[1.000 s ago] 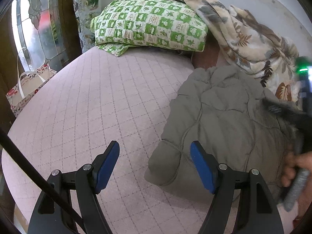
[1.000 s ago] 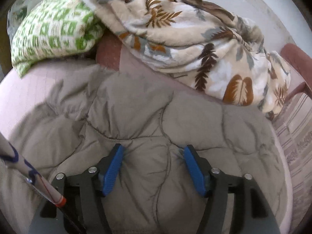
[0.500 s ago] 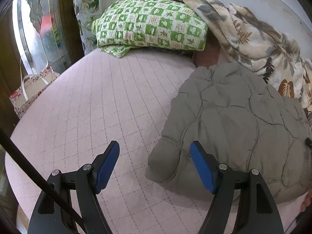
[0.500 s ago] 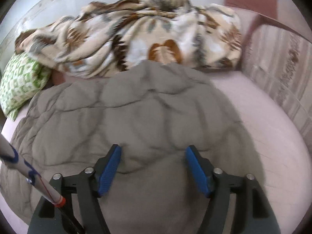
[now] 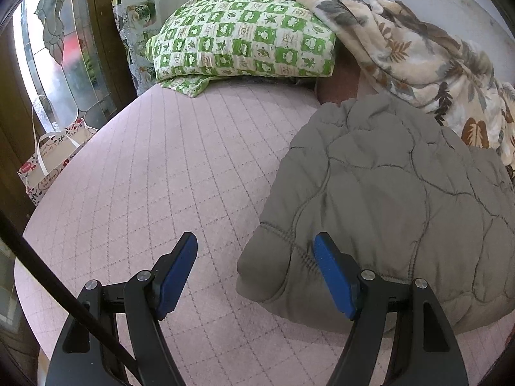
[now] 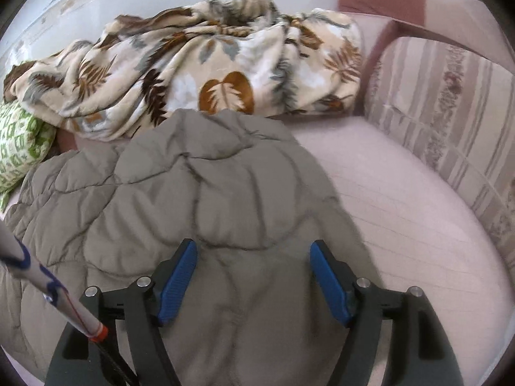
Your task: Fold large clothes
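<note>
Two sets of jaws stand open and empty, the right gripper just widening, so take the quilted jacket by its lower-left corner beside your left gripper before lifting.

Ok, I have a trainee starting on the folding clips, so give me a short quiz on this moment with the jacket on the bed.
1. True or false: the left gripper is clamped on the grey jacket.
2. What lies against the far edge of the jacket? A. a leaf-print blanket B. a stack of towels C. a laundry basket
3. Fill in: the green checked ___ sits at the far end of the pink bed.

Key:
1. False. Its jaws stand open, with only the jacket's near corner between them.
2. A.
3. Pillow.
</note>
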`<act>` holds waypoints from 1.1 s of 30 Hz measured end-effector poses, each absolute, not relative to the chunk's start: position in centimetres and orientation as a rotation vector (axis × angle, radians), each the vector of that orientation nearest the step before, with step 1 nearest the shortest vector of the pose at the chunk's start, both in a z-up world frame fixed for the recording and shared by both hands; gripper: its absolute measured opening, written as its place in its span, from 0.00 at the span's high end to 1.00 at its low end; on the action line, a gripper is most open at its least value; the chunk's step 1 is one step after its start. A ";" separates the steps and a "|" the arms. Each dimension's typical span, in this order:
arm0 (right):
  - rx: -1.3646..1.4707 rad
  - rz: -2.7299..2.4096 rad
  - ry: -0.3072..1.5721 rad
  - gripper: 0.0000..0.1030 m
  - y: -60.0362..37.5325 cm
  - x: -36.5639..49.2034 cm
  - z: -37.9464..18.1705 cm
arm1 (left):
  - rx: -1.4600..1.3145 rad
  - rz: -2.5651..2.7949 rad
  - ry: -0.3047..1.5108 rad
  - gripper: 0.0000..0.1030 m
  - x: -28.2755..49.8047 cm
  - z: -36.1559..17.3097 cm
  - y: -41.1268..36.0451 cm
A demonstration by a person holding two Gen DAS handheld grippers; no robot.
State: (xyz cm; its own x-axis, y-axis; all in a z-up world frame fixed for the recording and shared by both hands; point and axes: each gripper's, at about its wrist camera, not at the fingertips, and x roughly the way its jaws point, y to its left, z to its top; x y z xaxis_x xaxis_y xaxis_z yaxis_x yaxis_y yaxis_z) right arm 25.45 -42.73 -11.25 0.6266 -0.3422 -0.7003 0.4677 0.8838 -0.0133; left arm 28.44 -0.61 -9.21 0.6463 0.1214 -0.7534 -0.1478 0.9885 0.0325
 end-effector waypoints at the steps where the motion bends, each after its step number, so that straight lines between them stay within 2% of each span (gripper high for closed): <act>1: 0.171 -0.472 0.756 0.26 -42.7 24.9 -11.1 | -0.033 0.153 0.854 0.28 28.4 -9.2 -0.6; 9: 0.243 -0.529 0.691 0.24 -44.8 19.5 -10.4 | -0.024 0.165 0.851 0.28 28.0 -9.2 -0.5; 16: 0.322 -0.461 0.684 0.16 -47.5 18.4 -10.9 | -0.061 0.153 0.857 0.28 28.1 -9.3 0.4; 24: 0.517 -0.322 0.770 0.08 -51.9 19.3 -13.9 | -0.434 -0.027 0.887 0.28 29.8 -10.1 5.8; 29: 0.679 -0.222 0.788 0.06 -53.7 19.7 -15.6 | -0.496 -0.099 0.898 0.27 31.4 -11.3 6.4; 33: 0.702 -0.186 0.810 0.03 -53.6 20.2 -16.4 | -0.553 -0.210 0.946 0.26 32.6 -13.1 5.8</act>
